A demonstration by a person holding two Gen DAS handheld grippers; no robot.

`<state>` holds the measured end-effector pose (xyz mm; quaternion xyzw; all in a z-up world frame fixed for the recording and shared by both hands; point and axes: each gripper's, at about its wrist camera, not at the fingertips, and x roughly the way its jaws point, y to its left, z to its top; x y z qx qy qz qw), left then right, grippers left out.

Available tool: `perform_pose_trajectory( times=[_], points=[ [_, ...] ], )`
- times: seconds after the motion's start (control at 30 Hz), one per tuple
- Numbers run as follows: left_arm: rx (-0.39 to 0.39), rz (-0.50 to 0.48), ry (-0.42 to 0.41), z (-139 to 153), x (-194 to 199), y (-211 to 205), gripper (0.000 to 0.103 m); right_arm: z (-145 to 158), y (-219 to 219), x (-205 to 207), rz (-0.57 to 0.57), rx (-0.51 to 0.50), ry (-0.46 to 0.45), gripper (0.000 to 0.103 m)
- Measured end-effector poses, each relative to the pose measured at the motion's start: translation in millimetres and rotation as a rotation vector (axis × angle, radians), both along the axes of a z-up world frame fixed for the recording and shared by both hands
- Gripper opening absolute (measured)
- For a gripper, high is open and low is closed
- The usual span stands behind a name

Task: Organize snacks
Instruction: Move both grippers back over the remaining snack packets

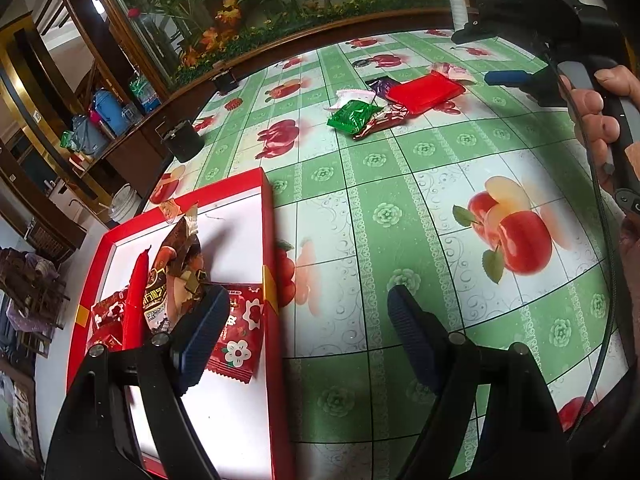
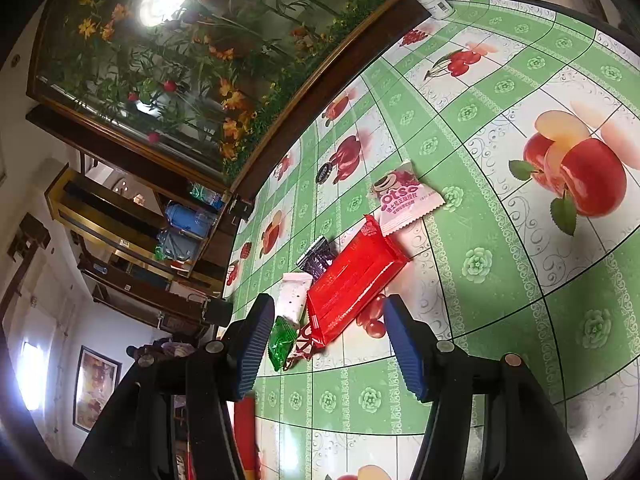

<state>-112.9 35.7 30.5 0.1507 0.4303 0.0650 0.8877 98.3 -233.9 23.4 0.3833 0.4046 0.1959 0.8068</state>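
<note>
Lying just ahead of the gaping right claw (image 2: 324,344): red packet (image 2: 352,280).

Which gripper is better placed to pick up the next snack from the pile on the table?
Right. The right gripper is open and points straight at the pile, with the red packet just ahead of its fingers. The left gripper is open over the red box, far from the pile.

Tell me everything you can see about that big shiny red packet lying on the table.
The red packet is a flat, glossy plastic wrapper with crimped ends, apparently sealed. It lies flat on the green fruit-print tablecloth, in a cluster of smaller snacks, overlapping a pink packet and lying against a purple one. Nothing grips it.
</note>
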Motion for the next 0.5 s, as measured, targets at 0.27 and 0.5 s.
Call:
perform_pose_trajectory(
  times=[0.27, 0.5],
  points=[
    [0.002, -0.007, 0.012, -4.4, -0.4, -2.5, 0.081, -1.2, 1.2, 0.9, 0.002, -0.005, 0.008, 0.06],
    [0.007, -0.02, 0.022, -7.3, -0.2, -6.7, 0.081, -3.0, 1.2, 2.4, 0.003, -0.005, 0.011, 0.06]
  ],
)
